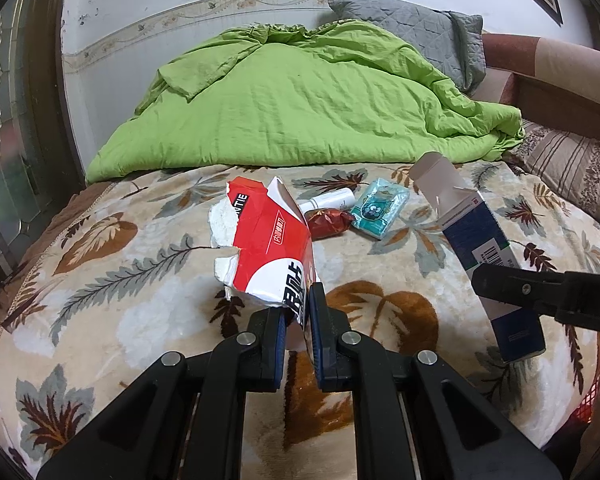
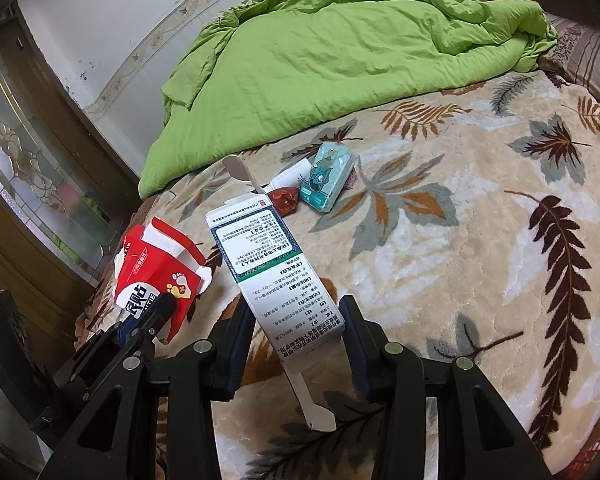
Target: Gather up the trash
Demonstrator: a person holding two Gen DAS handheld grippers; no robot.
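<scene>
Left wrist: left tool (image 1: 298,320) clamped on torn red carton (image 1: 270,248), light, crushable; right tool (image 2: 296,332) gripping stiff blue-white box (image 2: 268,264) mid-body, above bed (image 2: 480,260).

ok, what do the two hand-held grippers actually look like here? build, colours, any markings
Both match. The left hand-held gripper and right hand-held gripper are matte black plastic: two angled linkage arms with cut-out windows, joined by round silver pivot pins. The fingers are flat black bars with dark blue pads on their inner faces. The right one's side carries a partly cut-off white "D" in the left wrist view. No cables or sleeves show.
</scene>
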